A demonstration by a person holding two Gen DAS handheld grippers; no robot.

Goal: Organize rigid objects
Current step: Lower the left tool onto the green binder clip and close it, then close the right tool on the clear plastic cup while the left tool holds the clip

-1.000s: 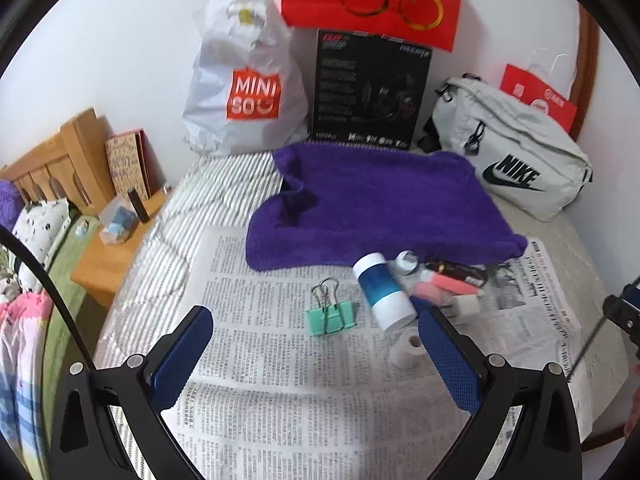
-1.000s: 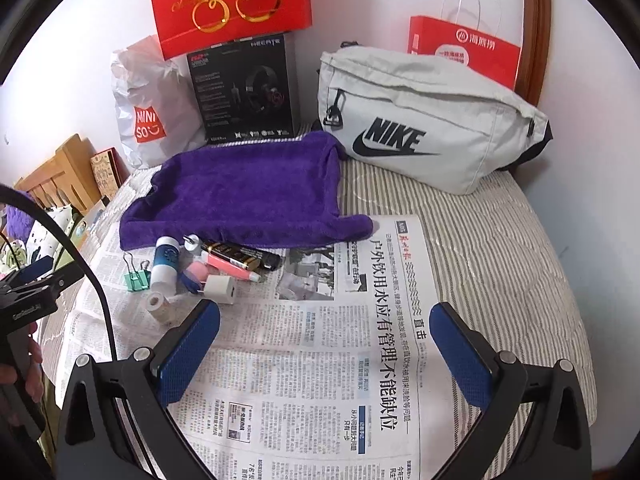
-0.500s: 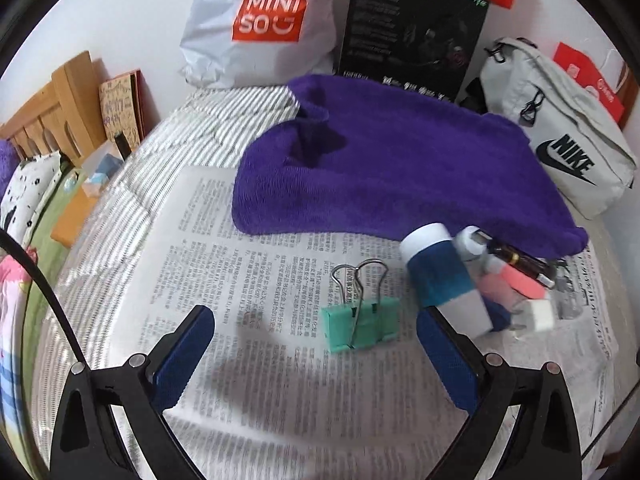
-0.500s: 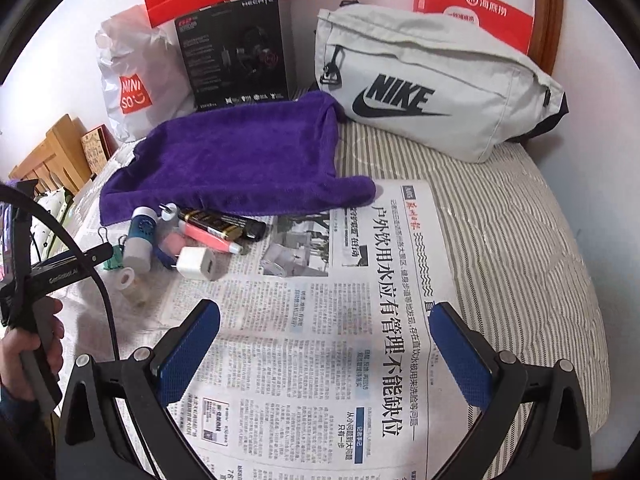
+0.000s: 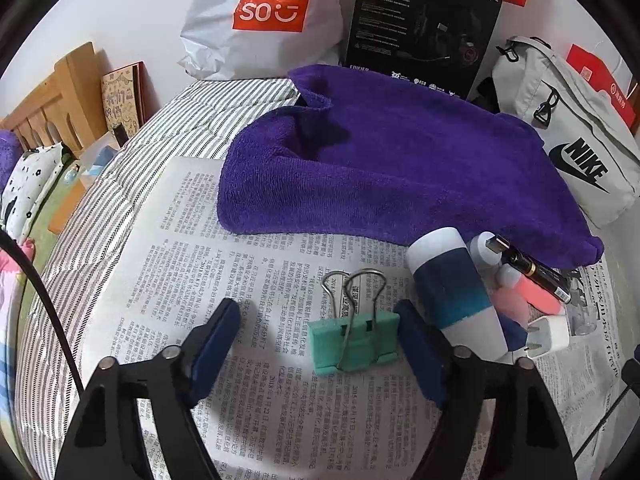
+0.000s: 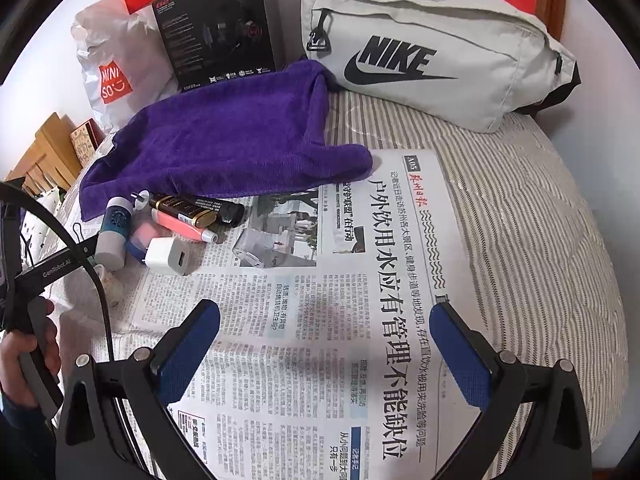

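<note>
Mint-green binder clip (image 5: 354,342) with two silver wire handles, lying flat on newspaper (image 5: 208,280) spread over striped bedding. Handles point away from the camera toward the purple towel (image 5: 400,168); clip body's long axis runs left-right. Sits between the fingers of the left hand-held gripper (image 5: 318,334), close against the right blue pad, clear gap to the left pad; jaws spread, nothing gripped. Just right of the clip: white-and-teal cylindrical bottle (image 5: 456,292) lying down, cap end toward the towel, long axis roughly front-back. Beyond it a black-and-gold tube (image 6: 196,210), a pink tube (image 6: 180,230) and a white charger plug (image 6: 168,256), bunched together at the towel's near edge. Right hand-held gripper (image 6: 324,332) spread wide over bare newspaper, holding nothing, well apart from the pile. In the right wrist view the clip is mostly hidden behind the left gripper's frame. Small pale item below the bottle partly blocked, unidentifiable. A blue item under the bottle, mostly covered.
</note>
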